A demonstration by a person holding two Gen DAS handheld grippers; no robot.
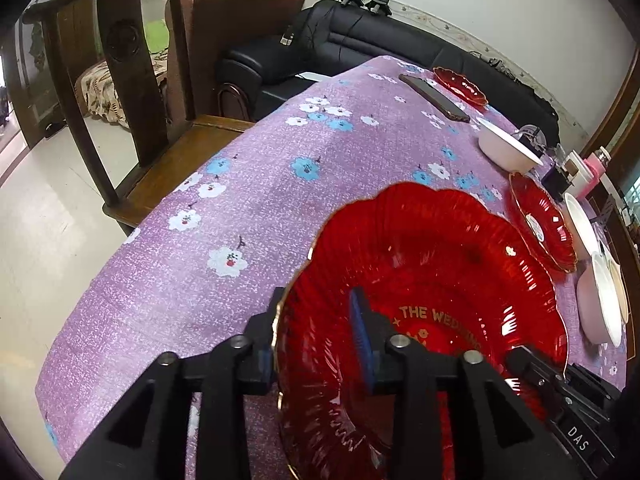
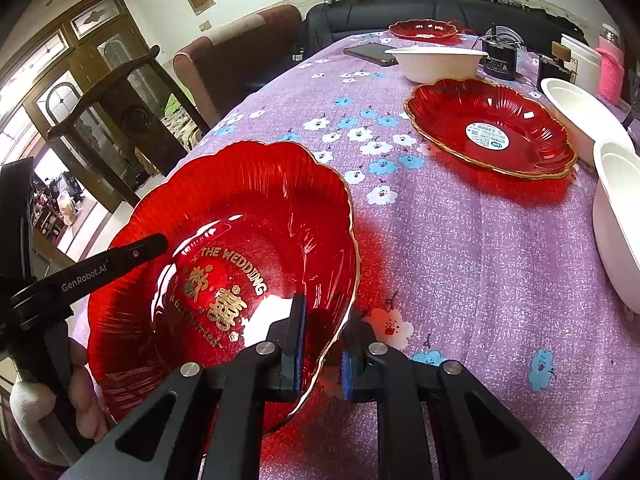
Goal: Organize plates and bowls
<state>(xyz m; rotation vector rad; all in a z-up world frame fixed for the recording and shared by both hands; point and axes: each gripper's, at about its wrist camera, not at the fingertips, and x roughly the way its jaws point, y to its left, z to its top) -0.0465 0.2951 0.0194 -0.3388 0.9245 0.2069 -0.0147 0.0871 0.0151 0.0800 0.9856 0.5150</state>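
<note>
A large red scalloped plate with gold "THE WEDDING" lettering (image 1: 432,280) (image 2: 240,216) is held tilted above the purple flowered tablecloth (image 1: 240,200) (image 2: 460,240). My left gripper (image 1: 316,344) straddles its left rim, one finger inside, one outside. My right gripper (image 2: 322,348) straddles its right rim the same way. A second red plate with a white sticker (image 1: 544,220) (image 2: 492,128) lies further right. A third red plate (image 1: 460,84) (image 2: 424,30) sits at the far end. White bowls (image 1: 506,148) (image 2: 436,62) stand nearby.
More white bowls (image 1: 600,300) (image 2: 616,216) line the right edge. A dark phone (image 1: 434,98) (image 2: 370,53) lies at the far end. A black device (image 2: 500,58) and a pink cup (image 2: 610,68) stand far right. A wooden chair (image 1: 132,92) stands left of the table.
</note>
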